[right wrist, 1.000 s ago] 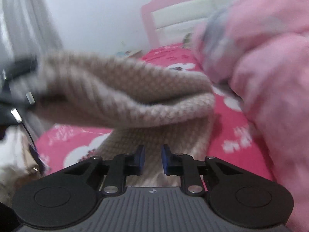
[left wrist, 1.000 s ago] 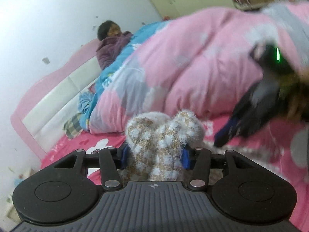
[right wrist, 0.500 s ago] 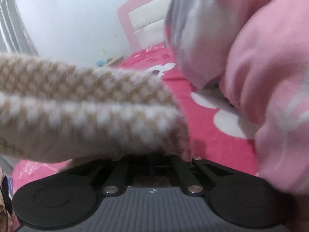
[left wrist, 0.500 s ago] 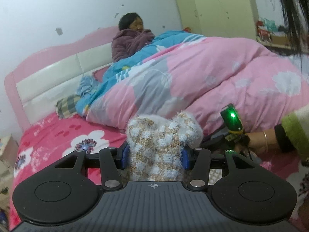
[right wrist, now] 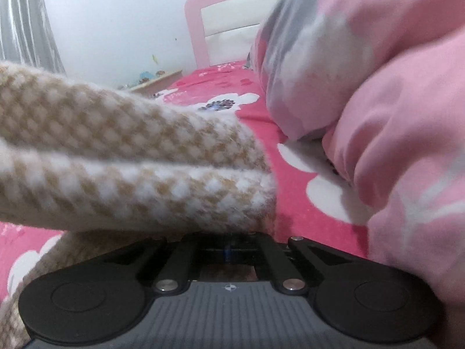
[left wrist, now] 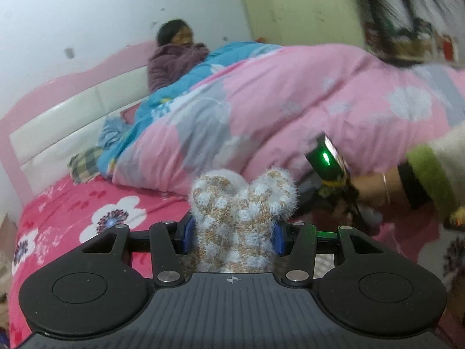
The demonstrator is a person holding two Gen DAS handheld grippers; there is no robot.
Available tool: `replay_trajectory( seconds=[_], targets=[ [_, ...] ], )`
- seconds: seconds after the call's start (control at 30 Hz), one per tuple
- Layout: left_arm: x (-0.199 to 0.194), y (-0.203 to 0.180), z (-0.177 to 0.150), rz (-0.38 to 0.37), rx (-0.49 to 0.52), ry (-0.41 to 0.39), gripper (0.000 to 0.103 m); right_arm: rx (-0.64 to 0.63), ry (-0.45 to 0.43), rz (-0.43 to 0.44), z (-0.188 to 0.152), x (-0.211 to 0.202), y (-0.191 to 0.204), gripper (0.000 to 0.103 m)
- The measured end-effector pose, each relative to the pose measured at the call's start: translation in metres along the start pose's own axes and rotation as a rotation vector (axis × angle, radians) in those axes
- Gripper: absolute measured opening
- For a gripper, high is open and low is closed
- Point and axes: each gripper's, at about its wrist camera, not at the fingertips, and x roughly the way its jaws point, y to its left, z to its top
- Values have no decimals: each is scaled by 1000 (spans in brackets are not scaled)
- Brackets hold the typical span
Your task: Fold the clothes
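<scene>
Your left gripper [left wrist: 232,237] is clamping a bunched fold of the fuzzy tan-and-white checked knit garment [left wrist: 242,212] between its blue pads, just above the pink flowered bed sheet [left wrist: 87,212]. Your right gripper [right wrist: 228,247] is sitting fully closed; its fingertips are hiding under the garment's doubled edge, so you cannot tell whether cloth is pinched there. The pink quilt [right wrist: 392,101] is bulging beside it.

A pink-framed headboard with white padded panels [left wrist: 72,110] stands at ten o'clock against a pale wall [left wrist: 87,14]; cream wardrobe doors [left wrist: 299,5], blurred, at one o'clock.
</scene>
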Motion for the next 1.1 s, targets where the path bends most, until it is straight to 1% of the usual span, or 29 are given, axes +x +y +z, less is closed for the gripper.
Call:
replay_trajectory(
  seconds=[0.03, 0.07, 0.1, 0.13, 0.2, 0.27, 0.33, 0.4, 0.47, 0.5, 0.53, 0.57, 0.6, 0.63, 0.67, 0.7, 0.73, 0.77, 0.8, 0.83, 0.9, 0.93, 0.97, 1.07, 1.1],
  targets=[
    [-1, -9, -4, -8, 25, 5, 49, 29, 8, -10, -1, -9, 1, 10],
    [-2, -18, -8, -15, 49, 11, 49, 84, 24, -22, -4, -20, 1, 29],
    [-1, -28, -12, -17, 72, 19, 50, 145, 45, -23, -8, -34, 0, 33],
    [-1, -38, -17, -18, 94, 26, 50, 198, 63, -22, -13, -47, 0, 33],
    [1, -61, -29, -25, 152, 49, 51, 253, 78, -14, -24, -70, 2, 33],
    [7, -87, -44, -25, 223, 77, 54, 239, 66, -49, -31, -92, 8, 33],
    [15, -114, -62, -35, 301, 125, 60, 218, 56, -87, -36, -110, 13, 35],
    [21, -138, -81, -38, 384, 157, 67, 204, 51, -117, -41, -126, 16, 36],
    [19, -151, -87, -7, 429, 148, 71, 217, 66, -121, -43, -127, 15, 36],
    [17, -155, -87, 2, 435, 144, 71, 238, 73, -119, -43, -128, 15, 36],
    [11, -149, -80, -11, 383, 145, 72, 273, 72, -103, -39, -125, 14, 38],
    [4, -140, -70, -36, 295, 146, 72, 327, 65, -68, -39, -127, 13, 43],
    [-3, -129, -62, -62, 208, 141, 73, 395, 58, -19, -40, -132, 11, 47],
    [-13, -117, -55, -81, 119, 131, 74, 461, 61, 32, -40, -135, 8, 57],
    [-22, -104, -48, -101, 30, 120, 77, 524, 66, 82, -41, -137, 7, 62],
    [-31, -91, -43, -112, -55, 109, 80, 575, 80, 125, -42, -137, 7, 62],
    [-38, -77, -42, -98, -129, 97, 80, 618, 95, 166, -44, -134, 7, 63],
    [-44, -62, -42, -79, -201, 88, 81, 661, 110, 206, -47, -129, 10, 67],
    [-46, -49, -45, -48, -268, 92, 81, 704, 127, 245, -50, -124, 12, 69],
    [-46, -34, -49, -13, -342, 110, 81, 746, 150, 277, -55, -121, 14, 71],
    [-35, -5, -67, 55, -509, 203, 79, 803, 196, 305, -61, -112, 17, 75],
    [-26, 6, -78, 69, -582, 254, 78, 821, 216, 305, -64, -109, 19, 76],
    [-19, 15, -89, 75, -648, 297, 74, 836, 235, 306, -67, -106, 21, 76],
    [-8, 27, -114, 29, -775, 341, 74, 808, 298, 304, -66, -87, 37, 77],
    [-7, 29, -118, 8, -808, 342, 74, 785, 315, 301, -65, -85, 42, 77]
  ],
)
